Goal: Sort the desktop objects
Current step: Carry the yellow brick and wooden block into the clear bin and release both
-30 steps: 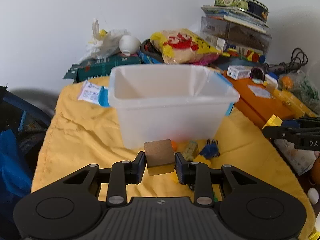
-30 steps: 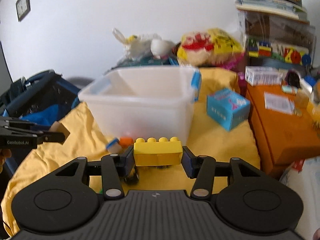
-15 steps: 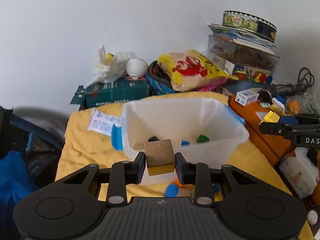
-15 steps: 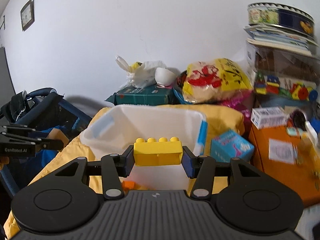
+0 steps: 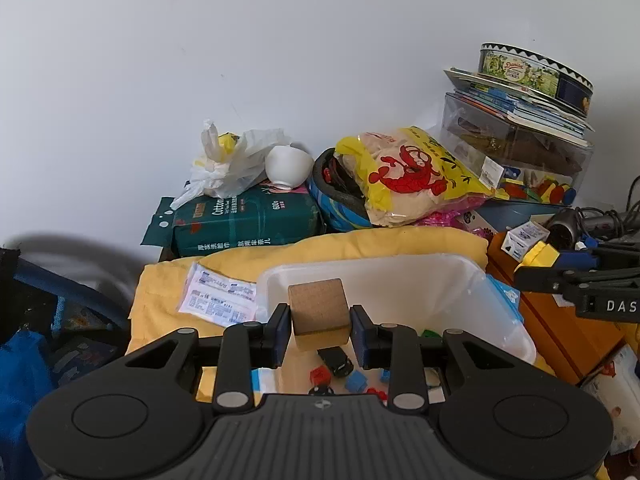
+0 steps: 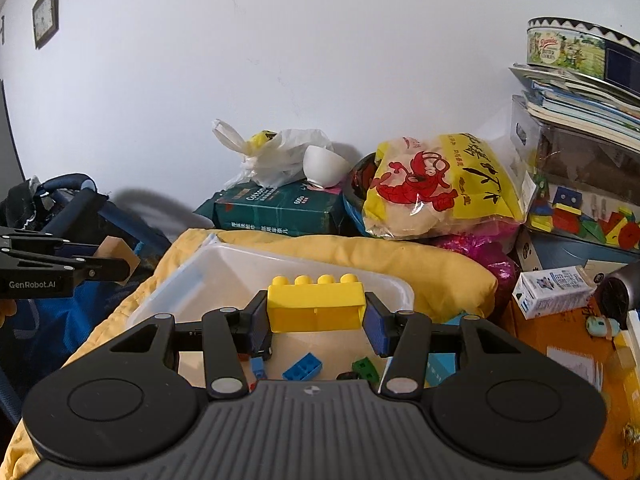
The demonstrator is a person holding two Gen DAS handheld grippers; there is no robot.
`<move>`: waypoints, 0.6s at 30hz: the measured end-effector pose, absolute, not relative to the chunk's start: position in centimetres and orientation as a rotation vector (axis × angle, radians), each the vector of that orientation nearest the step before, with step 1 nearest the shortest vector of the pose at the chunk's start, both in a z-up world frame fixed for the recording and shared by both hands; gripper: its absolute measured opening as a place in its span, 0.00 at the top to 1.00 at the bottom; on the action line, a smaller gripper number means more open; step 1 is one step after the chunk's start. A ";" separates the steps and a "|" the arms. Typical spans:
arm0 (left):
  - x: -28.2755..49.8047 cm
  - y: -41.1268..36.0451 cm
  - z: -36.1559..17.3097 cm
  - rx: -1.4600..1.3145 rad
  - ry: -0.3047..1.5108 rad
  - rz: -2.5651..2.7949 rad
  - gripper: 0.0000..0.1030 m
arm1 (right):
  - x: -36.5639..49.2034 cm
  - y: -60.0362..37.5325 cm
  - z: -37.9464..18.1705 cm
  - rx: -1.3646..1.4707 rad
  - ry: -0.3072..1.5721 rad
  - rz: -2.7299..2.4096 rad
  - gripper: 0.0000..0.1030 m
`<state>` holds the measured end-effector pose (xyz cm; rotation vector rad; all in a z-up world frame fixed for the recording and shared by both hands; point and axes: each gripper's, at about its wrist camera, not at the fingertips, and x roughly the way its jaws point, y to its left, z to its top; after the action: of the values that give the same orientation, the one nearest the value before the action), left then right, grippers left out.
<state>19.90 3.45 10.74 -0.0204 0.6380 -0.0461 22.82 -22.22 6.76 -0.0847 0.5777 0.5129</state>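
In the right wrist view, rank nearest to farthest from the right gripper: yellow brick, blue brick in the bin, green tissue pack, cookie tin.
1. Yellow brick: clamped in the right gripper.
2. Blue brick: just below, on the bin floor.
3. Green tissue pack: behind the bin, by the wall.
4. Cookie tin: far right, atop the stack.

Wooden cube (image 5: 319, 312) clamped in left tool (image 5: 320, 334) above white bin (image 5: 460, 280) of small toys.
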 end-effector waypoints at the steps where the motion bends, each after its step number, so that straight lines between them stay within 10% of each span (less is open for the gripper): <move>1: 20.4 3.4 10.7 -0.019 0.646 -0.047 0.66 | 23.2 -22.1 6.8 -0.081 0.585 0.516 0.49; 9: 23.4 3.3 9.9 -0.018 0.694 -0.023 0.61 | 26.1 -20.6 5.7 -0.109 0.645 0.503 0.48; 11: 24.2 3.4 9.2 -0.028 0.725 -0.001 0.29 | 26.7 -20.1 5.1 -0.134 0.655 0.483 0.37; 12: 24.3 3.4 8.8 -0.019 0.727 0.018 0.29 | 27.0 -20.0 4.7 -0.145 0.658 0.473 0.21; 18: 22.5 3.6 7.0 0.054 0.730 0.002 0.29 | 26.5 -21.1 3.4 -0.112 0.667 0.471 0.19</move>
<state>22.49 3.57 6.97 0.0538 0.7298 0.0024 26.46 -21.08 3.42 -0.1118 0.6668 0.4714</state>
